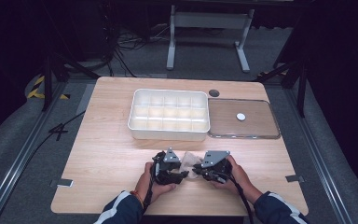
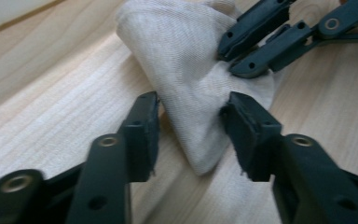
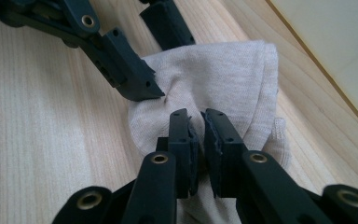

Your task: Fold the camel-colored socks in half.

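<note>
Table [image 1: 107, 154] first: pale wood, with a white compartment tray [image 1: 168, 131] at the far middle and its clear lid [image 1: 223, 119] lying flat just to the right of it, a small white disc [image 1: 241, 116] on the lid. Near the front edge, between the person's two hands, lies a small beige cloth [image 2: 186, 70], bunched into a soft fold on the bare wood. The right tongs [image 3: 198, 140] are pinched narrow on one edge of the cloth. The left tongs [image 2: 191, 126] stand half apart, straddling the opposite corner, pads close to the fabric but not pressing it. To my eye this is the step of taking a second grip. Next the left tongs need to pinch that corner without pushing it flat, so both hands can handle the cloth together.
</note>
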